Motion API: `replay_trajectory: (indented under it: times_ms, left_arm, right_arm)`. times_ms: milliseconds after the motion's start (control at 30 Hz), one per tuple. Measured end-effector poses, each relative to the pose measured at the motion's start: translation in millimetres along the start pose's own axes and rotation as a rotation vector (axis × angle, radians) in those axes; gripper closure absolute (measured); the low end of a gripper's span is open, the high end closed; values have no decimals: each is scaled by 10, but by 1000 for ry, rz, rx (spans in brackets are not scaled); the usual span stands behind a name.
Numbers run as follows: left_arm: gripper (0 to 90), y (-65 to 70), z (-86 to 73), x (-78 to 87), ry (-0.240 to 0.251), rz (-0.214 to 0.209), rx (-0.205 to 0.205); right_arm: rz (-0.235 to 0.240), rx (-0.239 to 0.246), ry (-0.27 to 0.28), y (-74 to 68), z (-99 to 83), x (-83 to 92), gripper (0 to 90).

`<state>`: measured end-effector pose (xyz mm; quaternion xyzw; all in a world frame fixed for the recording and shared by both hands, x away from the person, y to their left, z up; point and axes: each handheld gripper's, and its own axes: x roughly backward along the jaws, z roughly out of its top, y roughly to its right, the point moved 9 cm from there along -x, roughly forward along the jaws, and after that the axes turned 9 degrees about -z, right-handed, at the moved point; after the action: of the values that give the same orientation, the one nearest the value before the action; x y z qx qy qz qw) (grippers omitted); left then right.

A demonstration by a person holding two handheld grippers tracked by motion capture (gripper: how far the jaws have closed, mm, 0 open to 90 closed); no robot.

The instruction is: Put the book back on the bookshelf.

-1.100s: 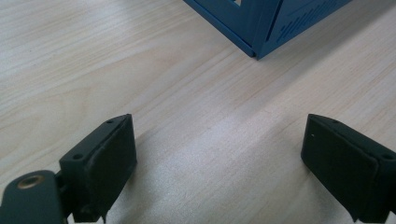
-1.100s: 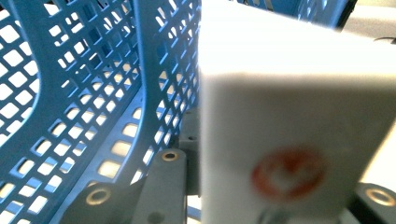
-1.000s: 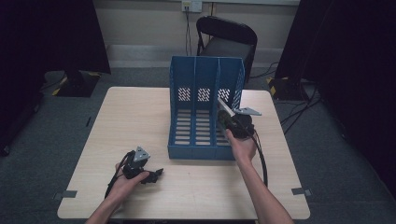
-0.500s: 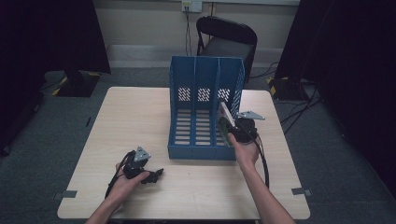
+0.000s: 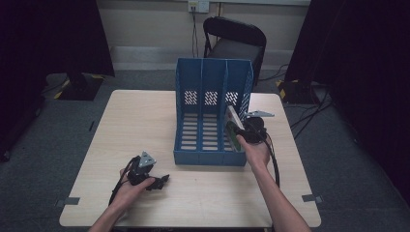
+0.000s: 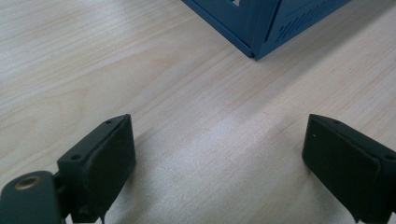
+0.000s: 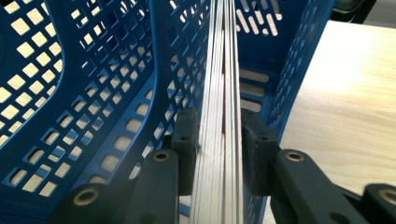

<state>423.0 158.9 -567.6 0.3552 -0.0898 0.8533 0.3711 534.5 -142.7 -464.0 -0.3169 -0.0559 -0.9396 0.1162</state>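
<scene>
A blue three-slot file holder point(image 5: 212, 92) stands upright in the middle of the table. A thin book with white page edges point(image 7: 219, 70) stands on edge in its right-hand slot, and in the high view the book point(image 5: 233, 126) leans slightly. My right gripper point(image 7: 219, 135) is shut on the book's near edge. Its jaws have just been opening a little, and both pads still lie against the book's sides. In the high view the right gripper point(image 5: 241, 134) sits at the holder's front right corner. My left gripper point(image 5: 162, 181) rests open on the table at the front left, nothing between its jaws point(image 6: 219, 140).
The wooden table point(image 5: 145, 116) has bare room to the left of the holder and along the front. The holder's front corner point(image 6: 261, 23) lies ahead of the left gripper. A black chair point(image 5: 234, 41) stands behind the table. Cables trail from both grippers.
The book has sunk slightly deeper into the right slot, with the right gripper still on it. The left hand and its gripper have stayed put.
</scene>
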Motion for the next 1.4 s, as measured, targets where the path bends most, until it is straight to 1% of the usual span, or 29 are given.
replay_trajectory:
  times_ms: [167, 200, 367, 467, 500, 600, 633, 667, 700, 733, 800, 833, 900, 1000, 1033, 1200, 1267, 1300, 1400]
  left_arm:
    - [91, 0, 0, 0, 0, 0, 0]
    - [91, 0, 0, 0, 0, 0, 0]
    - [91, 1, 0, 0, 0, 0, 0]
    - [90, 1, 0, -1, 0, 1, 0]
    - [90, 0, 0, -1, 0, 1, 0]
    - [90, 0, 0, 0, 0, 1, 0]
    - [90, -1, 0, 0, -1, 2, -1]
    - [90, 0, 0, -1, 0, 1, 0]
    - [90, 0, 0, -1, 0, 1, 0]
    - [90, 1, 0, -1, 0, 1, 1]
    - [90, 1, 0, -1, 0, 0, 0]
    - [90, 2, 0, 0, -1, 0, -2]
    - [90, 4, 0, -1, -1, 0, -2]
    - [90, 4, 1, -1, 0, -1, -1]
    - [90, 4, 0, -1, -1, 0, -1]
    - [89, 5, 1, -2, -1, -1, -1]
    - [89, 5, 1, -3, -1, 0, -1]
    - [89, 5, 1, -2, -1, 0, -2]
    - [88, 5, 1, -3, -1, 0, -1]
  right_arm:
    - [7, -11, 3, -20, -35, -3, 695]
    - [8, -13, 10, -23, -50, 2, 691]
    - [27, -38, 94, -56, -129, 52, 663]
    - [22, -57, 137, -51, -183, 56, 653]
    - [29, -64, 160, -51, -188, 60, 649]
    - [43, -76, 200, -63, -213, 64, 640]
    - [42, -70, 213, -72, -220, 67, 640]
    - [22, -68, 234, -64, -222, 76, 642]
    - [15, -68, 248, -61, -221, 82, 644]
    - [24, -76, 252, -67, -219, 80, 644]
    - [15, -80, 276, -62, -206, 87, 642]
    - [16, -85, 280, -61, -206, 85, 641]
    - [24, -78, 273, -78, -219, 71, 642]
    - [22, -73, 281, -80, -231, 69, 655]
    - [16, -77, 289, -75, -237, 71, 658]
    - [22, -89, 299, -70, -273, 53, 660]
    - [16, -82, 301, -71, -271, 52, 669]
    - [15, -85, 297, -71, -272, 51, 689]
    - [-20, -79, 290, -68, -268, 49, 743]
